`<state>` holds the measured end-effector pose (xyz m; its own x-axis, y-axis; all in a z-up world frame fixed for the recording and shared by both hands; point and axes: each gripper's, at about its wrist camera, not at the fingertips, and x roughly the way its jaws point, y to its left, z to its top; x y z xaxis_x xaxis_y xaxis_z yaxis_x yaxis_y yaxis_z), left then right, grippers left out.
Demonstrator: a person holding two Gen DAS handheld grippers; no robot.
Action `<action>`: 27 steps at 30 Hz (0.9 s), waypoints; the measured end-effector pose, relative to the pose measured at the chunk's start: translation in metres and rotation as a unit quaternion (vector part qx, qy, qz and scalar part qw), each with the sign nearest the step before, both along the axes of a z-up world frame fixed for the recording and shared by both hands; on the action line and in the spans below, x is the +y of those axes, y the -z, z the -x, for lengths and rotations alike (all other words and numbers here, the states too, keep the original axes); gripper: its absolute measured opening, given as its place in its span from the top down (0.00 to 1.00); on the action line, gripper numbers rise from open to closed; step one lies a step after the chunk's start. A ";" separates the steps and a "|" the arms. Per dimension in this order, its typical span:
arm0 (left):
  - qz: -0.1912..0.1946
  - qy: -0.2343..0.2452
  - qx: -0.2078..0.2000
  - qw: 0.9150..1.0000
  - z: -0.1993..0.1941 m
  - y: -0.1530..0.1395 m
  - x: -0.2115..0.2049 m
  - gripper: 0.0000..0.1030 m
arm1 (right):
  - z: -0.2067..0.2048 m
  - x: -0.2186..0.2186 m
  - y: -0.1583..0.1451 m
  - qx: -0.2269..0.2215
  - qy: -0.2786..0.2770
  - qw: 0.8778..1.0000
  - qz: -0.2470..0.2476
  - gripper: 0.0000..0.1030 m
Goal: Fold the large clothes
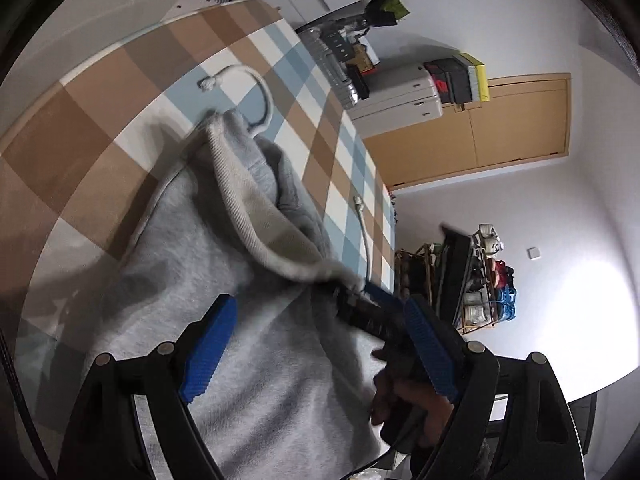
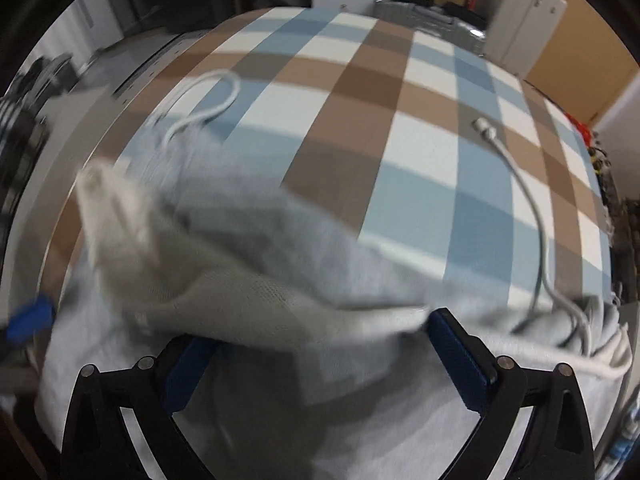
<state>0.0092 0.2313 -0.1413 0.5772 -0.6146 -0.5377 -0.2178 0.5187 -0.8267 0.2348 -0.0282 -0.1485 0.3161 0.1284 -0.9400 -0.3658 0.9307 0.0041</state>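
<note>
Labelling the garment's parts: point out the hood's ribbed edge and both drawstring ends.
hood's ribbed edge (image 1: 244, 200), left wrist view, mid band.
knotted drawstring end (image 1: 209, 82), left wrist view, the knot.
other drawstring end (image 2: 485, 129), right wrist view, its tip.

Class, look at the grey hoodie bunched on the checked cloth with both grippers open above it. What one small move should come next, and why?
Probably lower the right gripper and close it on the hood's ribbed edge, then draw it flat. The grey hoodie lies bunched on the checked cloth, the hood is still rumpled, and both the right and the left gripper are open and hold nothing.
</note>
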 end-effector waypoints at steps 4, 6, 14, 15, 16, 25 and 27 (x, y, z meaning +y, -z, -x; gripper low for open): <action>0.003 0.009 0.010 1.000 -0.003 0.004 -0.002 0.20 | -0.016 -0.001 -0.010 -0.044 0.028 0.998 0.035 0.02; 0.004 0.010 0.013 1.000 -0.005 0.005 -0.003 0.20 | -0.023 -0.001 -0.014 -0.073 0.032 0.995 0.066 0.05; 0.019 -0.014 0.017 1.000 0.000 0.005 0.013 0.20 | -0.020 -0.018 -0.066 -0.131 0.009 0.991 -0.011 0.03; 0.027 -0.018 0.017 0.999 0.002 0.004 0.017 0.20 | -0.014 -0.014 -0.070 -0.117 -0.024 0.992 -0.034 0.03; 0.033 -0.021 0.017 0.999 0.003 0.004 0.020 0.20 | -0.010 -0.011 -0.070 -0.108 -0.045 0.992 -0.043 0.03; 0.041 -0.076 -0.001 0.996 0.015 -0.003 0.056 0.20 | 0.021 0.084 -0.033 -0.089 -0.246 0.964 0.037 0.05; 0.047 -0.079 0.007 0.996 0.014 0.002 0.062 0.20 | 0.019 0.101 -0.017 -0.079 -0.267 0.959 0.057 0.05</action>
